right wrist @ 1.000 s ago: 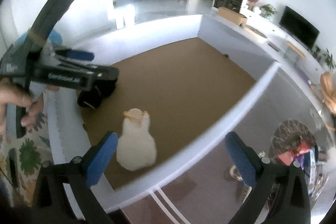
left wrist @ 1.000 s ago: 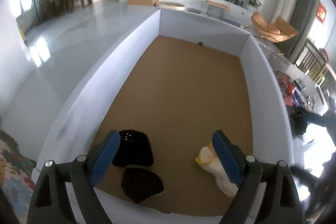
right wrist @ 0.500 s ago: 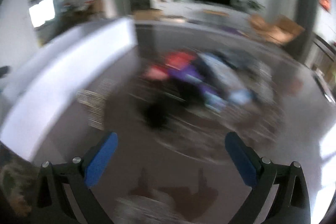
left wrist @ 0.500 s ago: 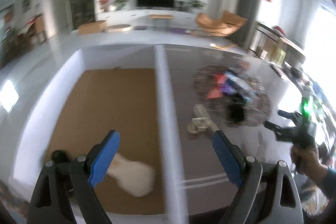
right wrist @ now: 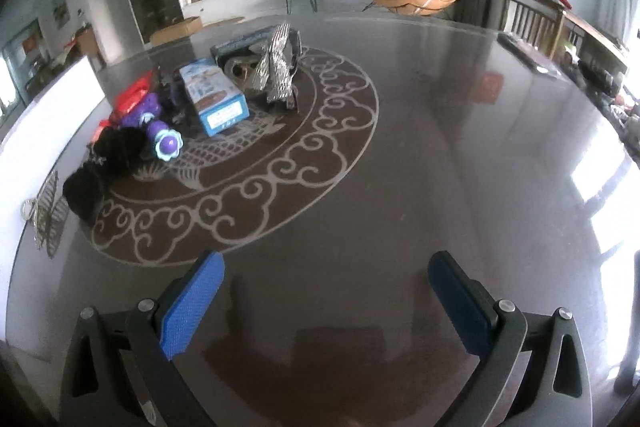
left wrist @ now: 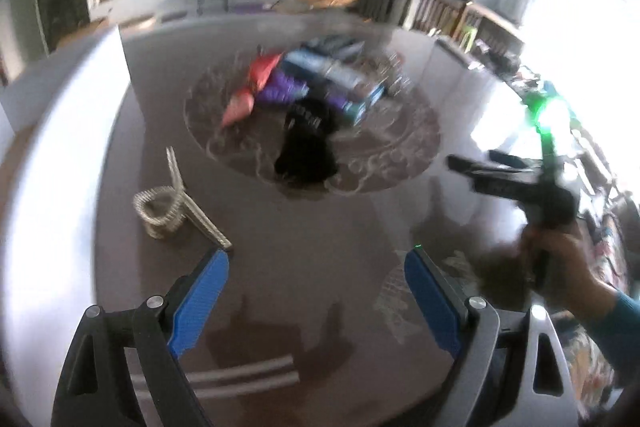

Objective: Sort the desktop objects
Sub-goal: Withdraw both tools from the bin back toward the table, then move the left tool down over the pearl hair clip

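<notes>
- Step in hand, as judged: approach the pile of objects on the counter (right wrist: 420, 147) and choose the first piece to sort. Neither gripper carries anything yet.
- Left gripper (left wrist: 316, 291): fingers spread wide, nothing between them, aimed down at bare counter just short of the pile. Right gripper (right wrist: 326, 291): fingers likewise wide apart and empty, with open counter beneath. In the left wrist view the right gripper appears at the right edge, held in the person's hand (left wrist: 560, 267).
- Location of the task's things: they are clustered on the round ornamental pattern (right wrist: 280, 195) in the counter top. The pile holds a blue carton (right wrist: 214, 95), a purple toy with a flower-shaped end (right wrist: 160, 131), a red packet (right wrist: 132, 95), a black fuzzy item (right wrist: 116, 147), a crinkled silver foil piece (right wrist: 278, 67) and a dark box (right wrist: 248, 43) behind it.
- A silver coiled object (left wrist: 164, 211) with a flat strip lies apart from the pile, near the white wall (left wrist: 52, 155) of the bin.
- Recommended practice: take an outlying piece first. The black fuzzy item sits at the near edge of the pile and is free on its near side; the coiled object is isolated.
- Centre the fingers on either side of the chosen piece before closing; the black item looks soft and should compress.
- Risk: the left wrist view is motion-blurred. Steady the gripper before descending, and keep the two grippers clear of each other.
</notes>
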